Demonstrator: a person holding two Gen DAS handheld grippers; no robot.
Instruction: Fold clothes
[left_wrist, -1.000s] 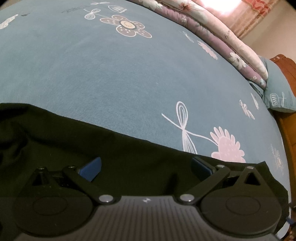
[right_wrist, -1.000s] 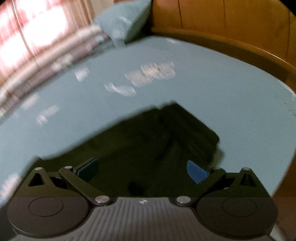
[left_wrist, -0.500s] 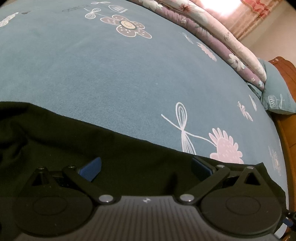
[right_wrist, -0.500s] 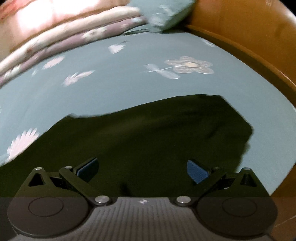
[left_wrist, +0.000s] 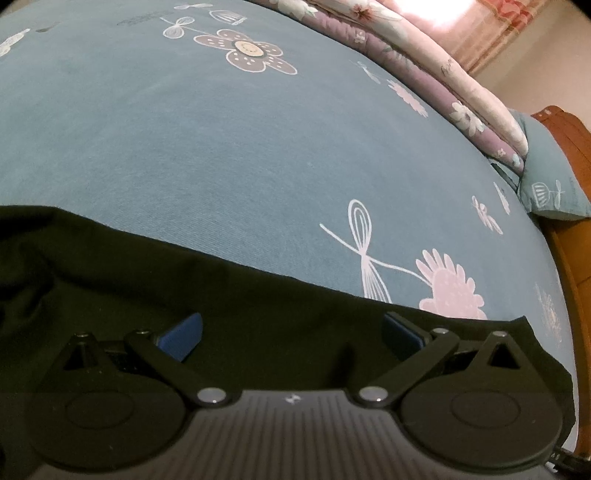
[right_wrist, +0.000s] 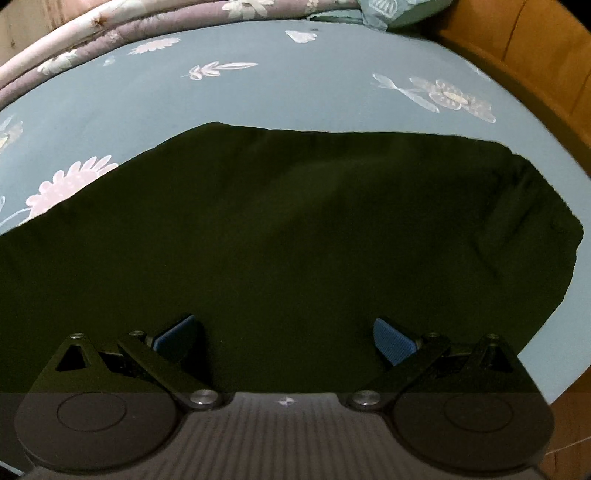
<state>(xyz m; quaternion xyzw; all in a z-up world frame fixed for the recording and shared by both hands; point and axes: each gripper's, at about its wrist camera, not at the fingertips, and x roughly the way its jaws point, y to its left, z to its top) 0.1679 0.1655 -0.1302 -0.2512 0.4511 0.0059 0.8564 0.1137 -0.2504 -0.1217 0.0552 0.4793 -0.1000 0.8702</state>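
Observation:
A black garment (right_wrist: 295, 229) lies spread flat on a blue flower-print bedsheet (right_wrist: 258, 96). In the right wrist view it fills the middle, with a bunched fold at its right end. My right gripper (right_wrist: 283, 338) hovers over its near part, open, blue pads (right_wrist: 392, 341) wide apart, nothing between them. In the left wrist view the black garment (left_wrist: 258, 306) covers the lower part, its straight edge running across the bedsheet (left_wrist: 221, 147). My left gripper (left_wrist: 291, 334) stands open over the cloth, holding nothing.
A rolled floral quilt (left_wrist: 424, 70) lies along the far side of the bed. A teal pillow (left_wrist: 554, 177) rests against the brown wooden headboard (left_wrist: 572, 147). The wooden bed frame (right_wrist: 535, 62) borders the sheet on the right.
My right gripper's view has swung from the headboard side to face squarely over the garment, which now looks spread flatter. The left gripper has barely moved. Both stay open.

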